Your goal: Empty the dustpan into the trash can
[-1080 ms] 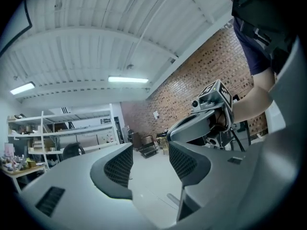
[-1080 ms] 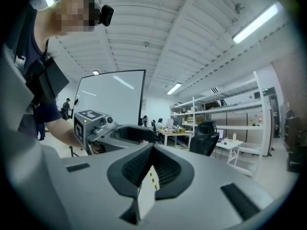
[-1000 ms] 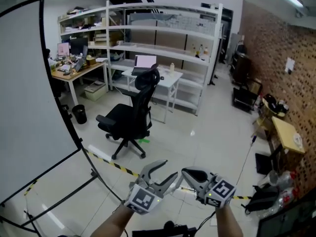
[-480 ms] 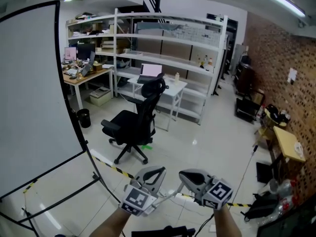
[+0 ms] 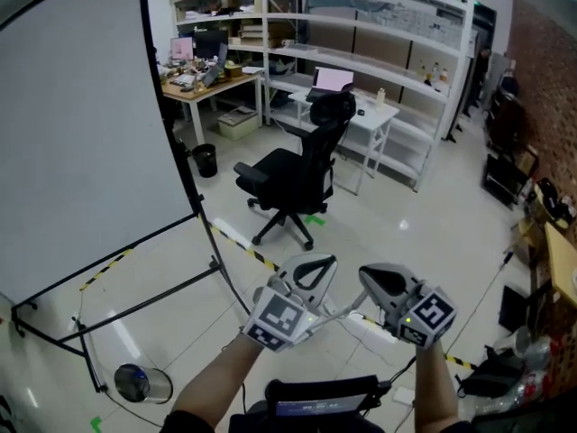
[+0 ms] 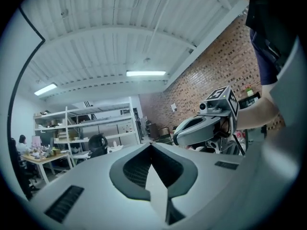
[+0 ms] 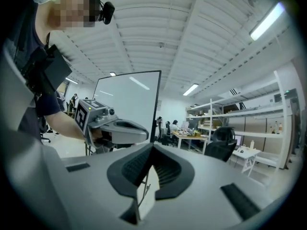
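Now left gripper [image 5: 323, 262] snapped shut, empty; right gripper [image 5: 368, 276] shut, empty too. No dustpan seen yet, so job not started.

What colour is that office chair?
The office chair is black, clearest in the head view.

Could not make out the small items on the shelves [image 5: 361, 57]. Saw only part of the white screen [image 5: 81, 133], cut by the left edge. Found both hands hidden behind the left gripper [image 5: 326, 264] and right gripper [image 5: 370, 280]. Could not identify the round thing [image 5: 135, 382] on the floor.
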The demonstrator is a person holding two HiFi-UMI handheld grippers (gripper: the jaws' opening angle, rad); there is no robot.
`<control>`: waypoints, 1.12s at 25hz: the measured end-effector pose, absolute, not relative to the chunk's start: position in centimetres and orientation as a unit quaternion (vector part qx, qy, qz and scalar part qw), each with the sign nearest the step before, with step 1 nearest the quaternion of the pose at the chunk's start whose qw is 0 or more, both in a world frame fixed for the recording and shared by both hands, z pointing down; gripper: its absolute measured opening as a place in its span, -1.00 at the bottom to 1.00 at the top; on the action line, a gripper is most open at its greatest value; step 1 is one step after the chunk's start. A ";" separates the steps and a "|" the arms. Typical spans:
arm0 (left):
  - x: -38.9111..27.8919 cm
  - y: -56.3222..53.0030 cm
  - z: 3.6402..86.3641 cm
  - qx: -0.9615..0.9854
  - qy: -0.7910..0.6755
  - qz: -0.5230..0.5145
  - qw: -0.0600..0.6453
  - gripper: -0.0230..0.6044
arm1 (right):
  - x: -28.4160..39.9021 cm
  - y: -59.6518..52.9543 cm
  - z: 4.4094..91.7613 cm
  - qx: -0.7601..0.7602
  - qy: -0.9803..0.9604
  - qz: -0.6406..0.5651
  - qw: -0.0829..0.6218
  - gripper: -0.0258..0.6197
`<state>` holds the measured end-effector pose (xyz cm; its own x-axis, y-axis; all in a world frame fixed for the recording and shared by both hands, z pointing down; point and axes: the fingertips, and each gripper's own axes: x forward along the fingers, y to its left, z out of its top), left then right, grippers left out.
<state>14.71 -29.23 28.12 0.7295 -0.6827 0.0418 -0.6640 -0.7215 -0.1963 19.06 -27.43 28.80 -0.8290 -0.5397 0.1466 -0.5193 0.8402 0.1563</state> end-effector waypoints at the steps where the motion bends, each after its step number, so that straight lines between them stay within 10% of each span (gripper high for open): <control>1: 14.6 -29.0 28.3 -0.923 0.373 -0.059 0.081 -0.92 | 19.0 -27.4 29.0 0.268 -0.957 -0.056 0.095 -0.88; 28: 6.4 -22.0 30.0 -0.822 0.557 -0.115 0.031 -0.92 | 11.3 -22.5 30.4 0.067 -0.995 -0.047 0.057 -0.88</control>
<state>6.42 -22.05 30.00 0.3525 -0.9227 0.1558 -0.9086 -0.3773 -0.1789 11.26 -22.53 30.42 -0.9847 -0.1378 0.1067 -0.1271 0.9867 0.1015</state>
